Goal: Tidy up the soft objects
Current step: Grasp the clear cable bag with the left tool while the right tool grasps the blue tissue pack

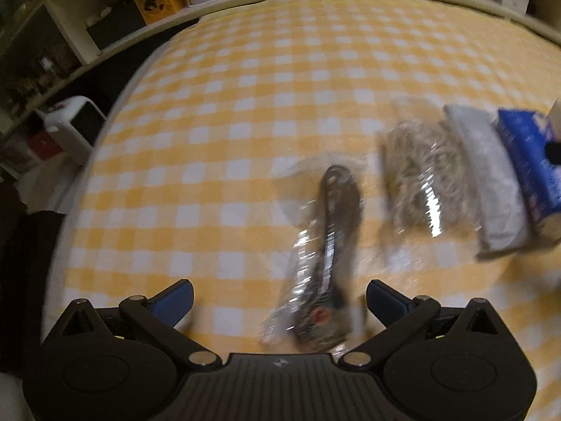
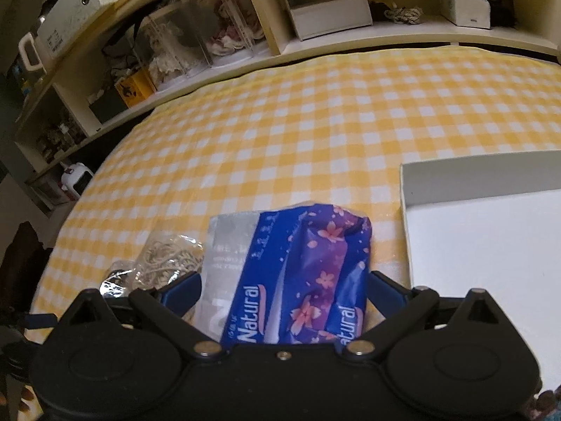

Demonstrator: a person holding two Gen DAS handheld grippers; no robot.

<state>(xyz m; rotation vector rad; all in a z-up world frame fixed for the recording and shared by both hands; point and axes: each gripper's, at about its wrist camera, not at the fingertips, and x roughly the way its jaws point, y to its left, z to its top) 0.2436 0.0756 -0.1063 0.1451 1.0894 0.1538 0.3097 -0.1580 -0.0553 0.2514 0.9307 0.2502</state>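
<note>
In the left wrist view, my left gripper (image 1: 279, 300) is open over a clear bag holding a dark strap-like item (image 1: 326, 256) on the yellow checked cloth; the bag lies between the fingers, ungripped. To its right lie a clear bag of beige cord (image 1: 420, 179), a grey pack (image 1: 487, 179) and a blue tissue pack (image 1: 529, 165). In the right wrist view, my right gripper (image 2: 284, 293) is open around the blue "Natural" tissue pack (image 2: 308, 273); the grey pack (image 2: 224, 256) and cord bag (image 2: 164, 263) lie to its left.
An open white box (image 2: 491, 245) lies right of the tissue pack. Shelves (image 2: 245, 45) with bins, a tissue box and clutter run along the bed's far edge. A white appliance (image 1: 73, 126) stands off the bed's left edge.
</note>
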